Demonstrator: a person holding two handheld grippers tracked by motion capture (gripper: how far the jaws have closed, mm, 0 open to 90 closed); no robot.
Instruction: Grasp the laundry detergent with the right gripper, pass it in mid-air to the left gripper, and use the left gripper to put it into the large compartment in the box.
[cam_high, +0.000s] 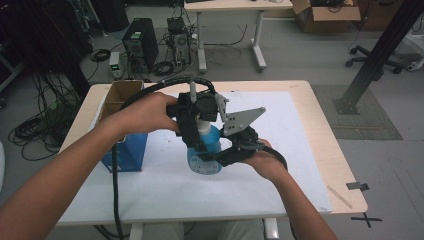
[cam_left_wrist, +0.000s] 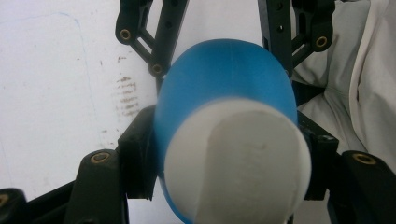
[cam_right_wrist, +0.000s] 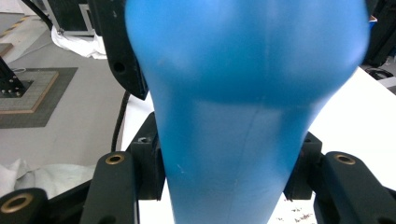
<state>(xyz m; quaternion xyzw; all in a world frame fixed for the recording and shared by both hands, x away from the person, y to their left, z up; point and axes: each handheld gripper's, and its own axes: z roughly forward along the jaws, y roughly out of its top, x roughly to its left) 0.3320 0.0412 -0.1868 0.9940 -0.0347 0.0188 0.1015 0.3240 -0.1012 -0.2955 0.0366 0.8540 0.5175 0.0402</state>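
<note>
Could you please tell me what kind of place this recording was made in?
Probably a lab or workshop, not a home. Behind the table a computer tower stands on the floor among loose cables, with a second desk, a cardboard box and an office chair's base further back.

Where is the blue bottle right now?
In the high view the blue bottle is mid-table above the white sheet, clamped between the left gripper and right gripper, right of the blue box.
</note>
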